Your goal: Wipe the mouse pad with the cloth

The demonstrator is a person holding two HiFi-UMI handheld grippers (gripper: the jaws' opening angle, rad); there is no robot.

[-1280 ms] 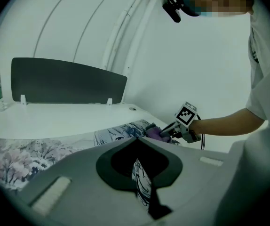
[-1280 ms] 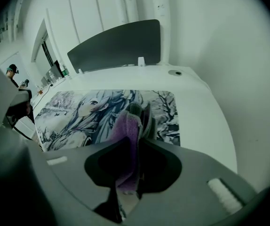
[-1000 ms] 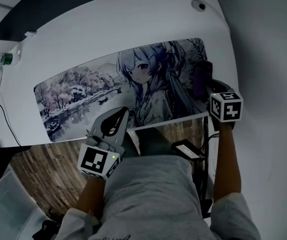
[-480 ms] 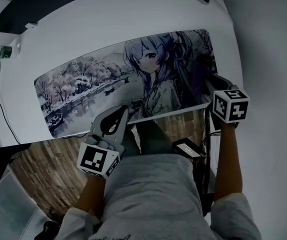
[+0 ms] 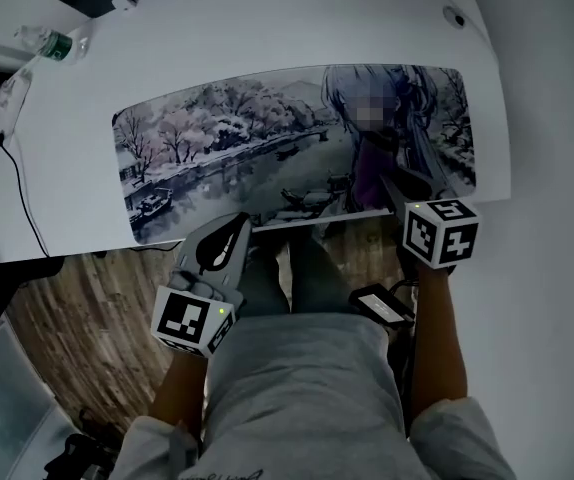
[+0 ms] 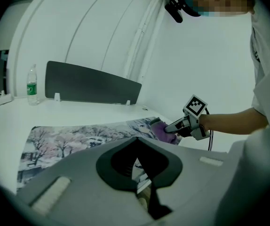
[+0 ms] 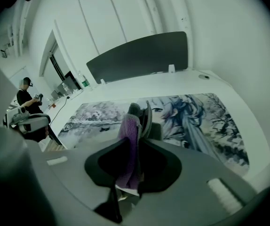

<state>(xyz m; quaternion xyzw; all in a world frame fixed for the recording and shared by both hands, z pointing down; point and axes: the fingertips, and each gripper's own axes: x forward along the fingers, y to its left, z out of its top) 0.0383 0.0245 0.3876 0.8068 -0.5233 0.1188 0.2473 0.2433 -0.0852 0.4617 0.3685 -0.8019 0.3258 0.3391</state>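
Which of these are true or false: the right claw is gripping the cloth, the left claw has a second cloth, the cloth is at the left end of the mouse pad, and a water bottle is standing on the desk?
1. The right claw is shut on the purple cloth. True.
2. The left claw holds a second cloth. False: it is shut and holds nothing, near the front edge of the desk.
3. The cloth sits at the left end of the mouse pad. False: it is on the right part, over the printed figure.
4. A water bottle stands upright at the desk's far left. True.
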